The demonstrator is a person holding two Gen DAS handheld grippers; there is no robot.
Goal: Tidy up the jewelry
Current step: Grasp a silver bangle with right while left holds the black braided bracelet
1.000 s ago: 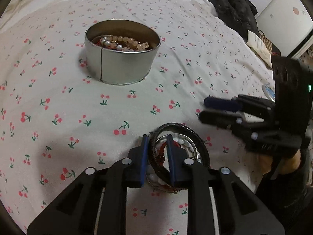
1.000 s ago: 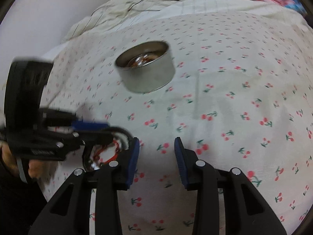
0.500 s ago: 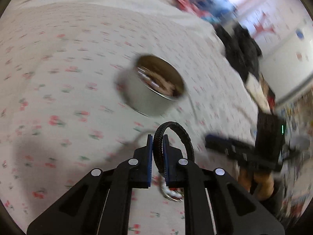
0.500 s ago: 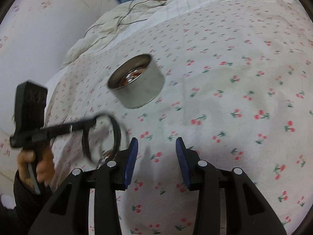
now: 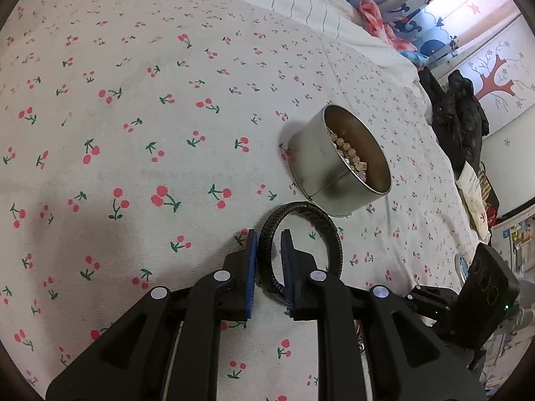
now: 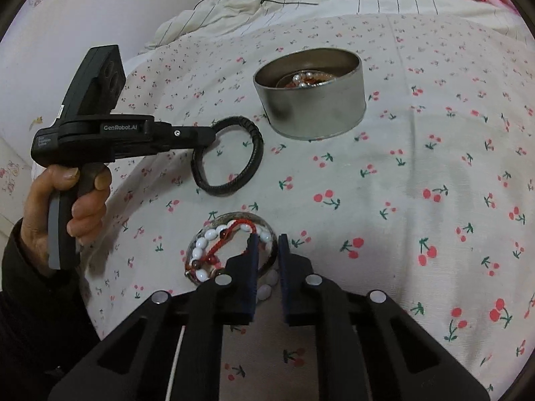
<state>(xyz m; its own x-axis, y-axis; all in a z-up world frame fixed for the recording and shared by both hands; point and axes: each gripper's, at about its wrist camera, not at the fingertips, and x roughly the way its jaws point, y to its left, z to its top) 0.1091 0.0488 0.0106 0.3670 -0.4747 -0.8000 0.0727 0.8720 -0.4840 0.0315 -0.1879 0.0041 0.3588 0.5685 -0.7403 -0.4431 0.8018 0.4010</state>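
The left gripper (image 5: 269,250) jaws are opening slightly while still pinching the black bracelet (image 5: 302,230), which is hanging above the bed (image 5: 133,133) just short of the tin (image 5: 337,167). The right gripper (image 6: 267,250) jaws are closing narrow around the edge of the clear bangle (image 6: 264,227); pad contact is hard to tell. Beads (image 5: 347,153) are already lying in the tin. Remaining, apparently: the bracelet, bangle, white beads (image 6: 200,250) and red cord (image 6: 234,230).
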